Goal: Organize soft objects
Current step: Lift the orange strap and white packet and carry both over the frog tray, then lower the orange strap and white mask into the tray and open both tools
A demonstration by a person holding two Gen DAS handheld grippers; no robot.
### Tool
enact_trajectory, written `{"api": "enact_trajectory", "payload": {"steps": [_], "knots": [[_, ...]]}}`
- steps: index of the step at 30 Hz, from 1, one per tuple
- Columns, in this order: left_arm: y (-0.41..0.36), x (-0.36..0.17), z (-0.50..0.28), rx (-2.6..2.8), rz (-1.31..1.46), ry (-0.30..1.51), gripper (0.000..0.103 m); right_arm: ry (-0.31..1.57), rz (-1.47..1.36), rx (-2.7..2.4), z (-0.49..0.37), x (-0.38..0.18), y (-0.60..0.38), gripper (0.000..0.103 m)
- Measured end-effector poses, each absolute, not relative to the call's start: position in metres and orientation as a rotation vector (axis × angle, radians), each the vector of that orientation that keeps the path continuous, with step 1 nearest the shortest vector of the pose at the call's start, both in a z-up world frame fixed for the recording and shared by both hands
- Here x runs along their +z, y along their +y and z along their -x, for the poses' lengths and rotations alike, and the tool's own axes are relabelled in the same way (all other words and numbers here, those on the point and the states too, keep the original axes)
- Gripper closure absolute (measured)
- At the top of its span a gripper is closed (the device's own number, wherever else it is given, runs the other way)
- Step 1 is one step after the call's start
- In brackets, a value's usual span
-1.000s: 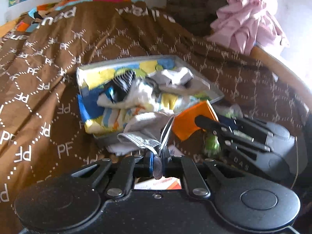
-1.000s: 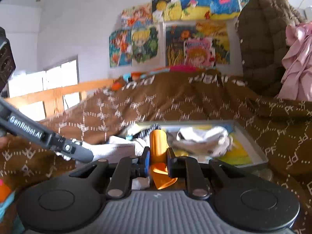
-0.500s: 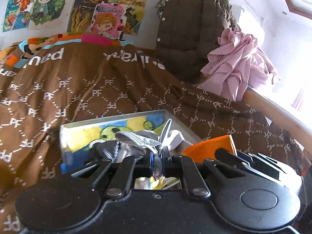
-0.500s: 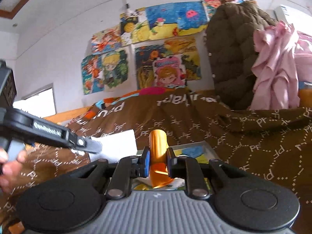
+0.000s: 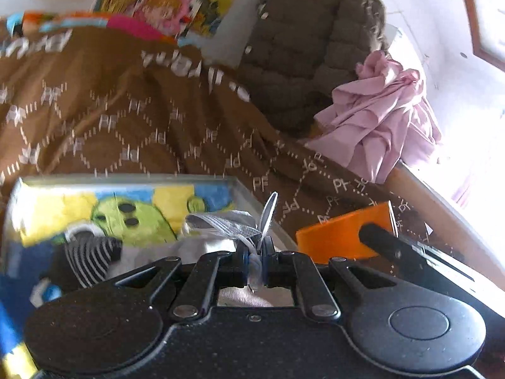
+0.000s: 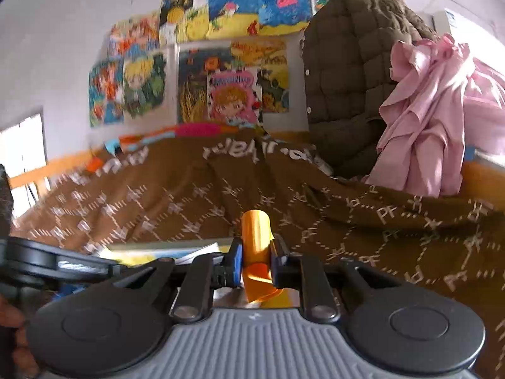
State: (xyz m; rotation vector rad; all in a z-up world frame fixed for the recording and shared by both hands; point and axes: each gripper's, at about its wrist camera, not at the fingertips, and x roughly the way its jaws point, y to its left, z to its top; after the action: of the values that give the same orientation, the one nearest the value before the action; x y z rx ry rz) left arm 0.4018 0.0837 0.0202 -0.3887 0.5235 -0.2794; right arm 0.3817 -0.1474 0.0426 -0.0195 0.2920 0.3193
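My left gripper (image 5: 255, 257) is shut on a white-grey sock (image 5: 221, 225), held above a shallow tray (image 5: 132, 180) with a colourful cartoon lining on the brown bed cover. A black-and-white striped sock (image 5: 88, 259) lies in the tray. My right gripper (image 6: 256, 257) is shut on an orange cloth (image 6: 256, 237), raised over the bed; in the left wrist view the orange cloth (image 5: 334, 237) and the right gripper's finger (image 5: 382, 241) sit just right of the tray. The left gripper's arm (image 6: 56, 263) shows at the left of the right wrist view.
A brown patterned bed cover (image 5: 126, 120) spreads around the tray. A brown quilted jacket (image 6: 350, 72) and pink garment (image 6: 429, 113) hang at the back right. A wooden bed rail (image 5: 419, 189) runs along the right. Posters (image 6: 227, 63) cover the back wall.
Both grippers have lifted and tilted upward, each keeping its cloth. The white-grey sock has come up off the pile in the tray.
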Motion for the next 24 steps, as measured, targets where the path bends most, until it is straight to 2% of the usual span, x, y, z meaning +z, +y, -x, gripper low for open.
{"api": "enact_trajectory", "payload": {"steps": [7, 15, 24], "knots": [[0.109, -0.008, -0.401, -0.260, 0.529, 0.602, 0.094, 0.442, 0.087, 0.310, -0.404, 0.021, -0.117, 0.083], [0.133, -0.013, -0.393, -0.224, 0.515, 0.648, 0.093, 0.483, 0.088, 0.350, -0.401, 0.014, -0.084, 0.079], [0.145, -0.020, -0.384, -0.215, 0.527, 0.674, 0.089, 0.502, 0.113, 0.350, -0.400, 0.011, -0.065, 0.066]]}}
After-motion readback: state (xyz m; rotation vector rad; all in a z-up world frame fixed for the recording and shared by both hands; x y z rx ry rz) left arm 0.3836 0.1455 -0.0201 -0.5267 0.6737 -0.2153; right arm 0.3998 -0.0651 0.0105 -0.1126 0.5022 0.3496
